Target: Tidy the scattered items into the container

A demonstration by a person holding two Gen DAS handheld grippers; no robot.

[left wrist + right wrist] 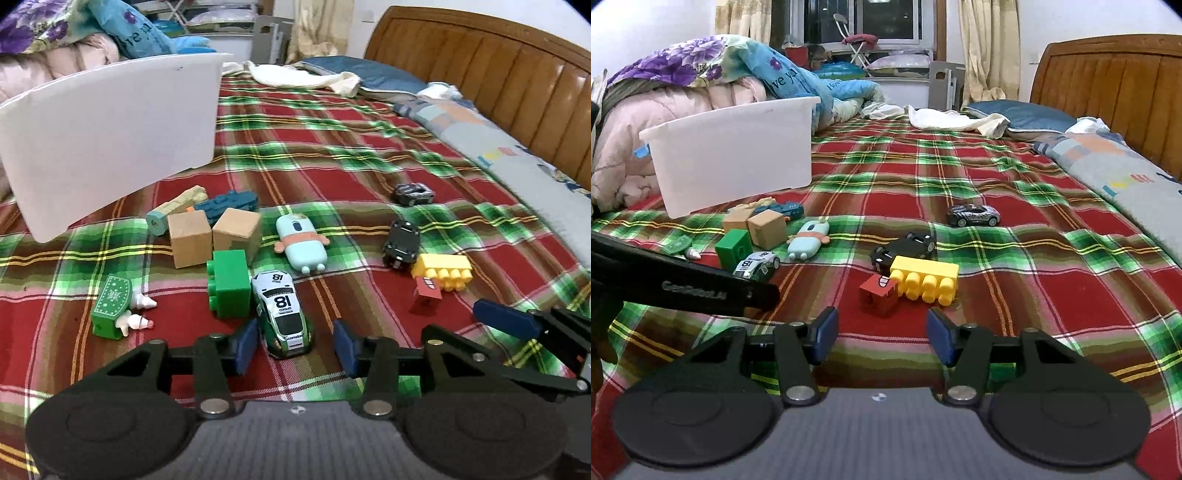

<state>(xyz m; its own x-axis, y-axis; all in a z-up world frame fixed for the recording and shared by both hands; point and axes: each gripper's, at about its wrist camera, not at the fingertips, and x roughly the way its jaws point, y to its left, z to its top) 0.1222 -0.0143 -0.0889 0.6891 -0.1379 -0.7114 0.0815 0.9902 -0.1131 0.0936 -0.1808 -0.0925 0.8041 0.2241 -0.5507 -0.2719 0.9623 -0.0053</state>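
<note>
Plaid red-and-green bedspread (1015,280) carried the scattered toys, with the white container (738,155) standing toward the bed's far left side before heaped quilts. The left tool (295,341) stood partly open, its pads flanking the tail of the white-and-green race car (281,308) without pressing it. The right tool (882,334) hung partly open and empty just short of the red block (877,295) and the yellow brick (927,280).
</note>
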